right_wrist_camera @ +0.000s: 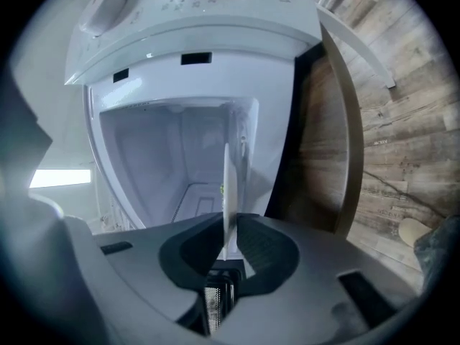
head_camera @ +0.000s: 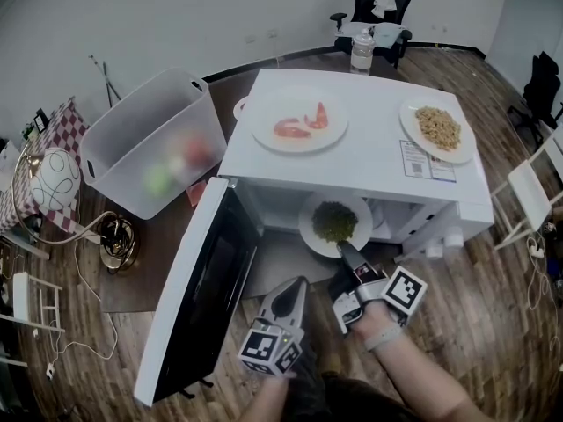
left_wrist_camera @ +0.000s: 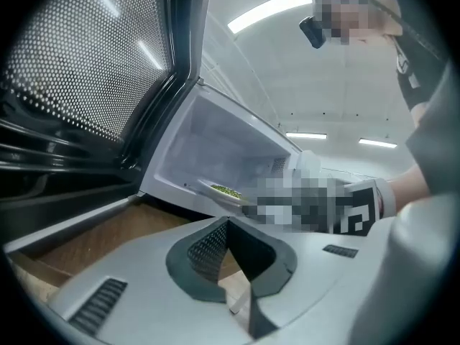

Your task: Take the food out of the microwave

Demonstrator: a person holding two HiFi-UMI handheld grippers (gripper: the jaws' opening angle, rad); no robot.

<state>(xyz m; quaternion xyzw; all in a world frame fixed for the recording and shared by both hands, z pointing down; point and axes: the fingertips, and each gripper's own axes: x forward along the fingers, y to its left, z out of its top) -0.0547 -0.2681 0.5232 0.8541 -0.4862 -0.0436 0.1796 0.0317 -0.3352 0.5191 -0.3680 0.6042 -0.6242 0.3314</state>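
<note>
Right gripper [head_camera: 345,255] [right_wrist_camera: 228,244]: jaws closed down onto near rim of round white plate of green food [head_camera: 334,222] [right_wrist_camera: 226,185]; plate seen edge-on between pads. Plate sits at mouth of white microwave oven [head_camera: 352,161], partly past the opening. Dark-windowed door [head_camera: 202,288] swung wide. Left gripper [head_camera: 288,304] [left_wrist_camera: 233,264]: jaws together, nothing held, just beside the right one, in front of the oven.
</note>
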